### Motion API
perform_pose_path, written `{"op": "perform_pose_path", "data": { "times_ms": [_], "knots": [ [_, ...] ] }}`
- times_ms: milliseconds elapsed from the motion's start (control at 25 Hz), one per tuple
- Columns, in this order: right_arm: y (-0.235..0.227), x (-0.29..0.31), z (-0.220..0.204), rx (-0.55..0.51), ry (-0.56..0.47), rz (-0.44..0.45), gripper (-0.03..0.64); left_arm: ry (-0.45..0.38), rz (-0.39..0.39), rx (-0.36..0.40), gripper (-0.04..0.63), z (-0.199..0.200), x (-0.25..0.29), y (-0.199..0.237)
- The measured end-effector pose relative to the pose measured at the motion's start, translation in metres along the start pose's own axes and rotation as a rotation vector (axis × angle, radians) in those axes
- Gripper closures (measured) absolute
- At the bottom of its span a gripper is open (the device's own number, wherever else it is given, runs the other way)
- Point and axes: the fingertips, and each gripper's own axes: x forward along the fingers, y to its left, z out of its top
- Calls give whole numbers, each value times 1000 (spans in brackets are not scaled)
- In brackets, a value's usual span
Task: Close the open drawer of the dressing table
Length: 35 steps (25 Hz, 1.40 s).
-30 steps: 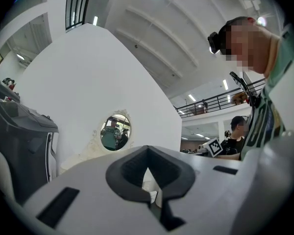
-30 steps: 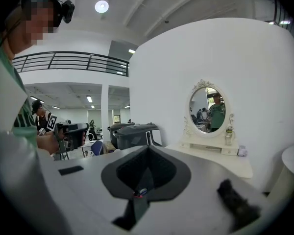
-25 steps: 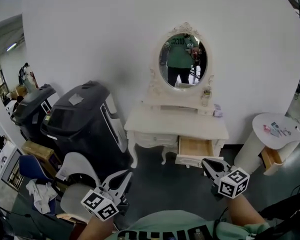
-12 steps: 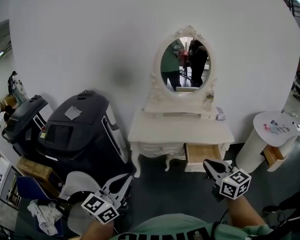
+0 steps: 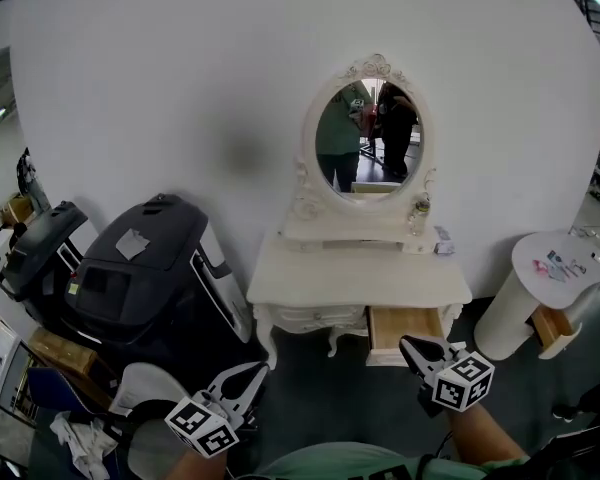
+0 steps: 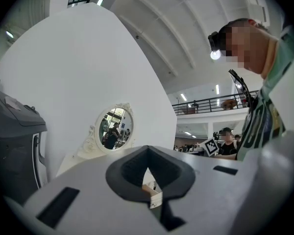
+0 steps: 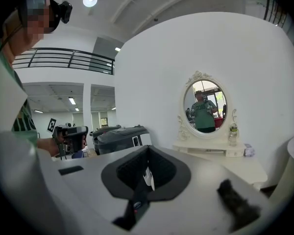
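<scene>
Right gripper (image 5: 413,350), jaws together and empty, pointed at the open drawer (image 5: 405,324) under the dressing table (image 5: 350,280), close before it.

floor (image 5: 330,398) before dressing table (image 5: 360,280) open; nothing between right gripper (image 5: 409,346) and open drawer (image 5: 405,324). black machine (image 5: 145,273) crowds table's left side. white round stand (image 5: 540,290) near right, narrow gap between. chair (image 5: 145,385) beside left gripper (image 5: 254,371).

Dressing table (image 5: 352,306) stands against wall (image 5: 180,68); mirror (image 5: 368,136) on its worktop (image 5: 325,276) at back. Open drawer (image 5: 405,326) under worktop, right side. Machine (image 5: 145,268) left of table, round stand (image 5: 565,265) right.
</scene>
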Motion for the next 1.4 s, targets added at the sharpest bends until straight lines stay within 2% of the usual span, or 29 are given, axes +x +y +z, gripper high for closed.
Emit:
{"op": "perform_pose_path", "data": {
  "times_ms": [320,520,880,1120,1400],
  "knots": [
    [-109,25,34,-34,-25,80,606,-25,70,40,592,-2,102,-5],
    [-161,34,47,-49,-31,118,606,-30,76,44,592,-7,163,-12],
    [-230,41,35,-3,-11,88,606,1,63,44,592,-15,229,1],
    [-251,62,30,19,-4,13,606,13,-12,23,592,-17,258,35],
    [-254,110,49,17,-30,-146,606,28,-179,8,592,0,290,119]
  ]
}}
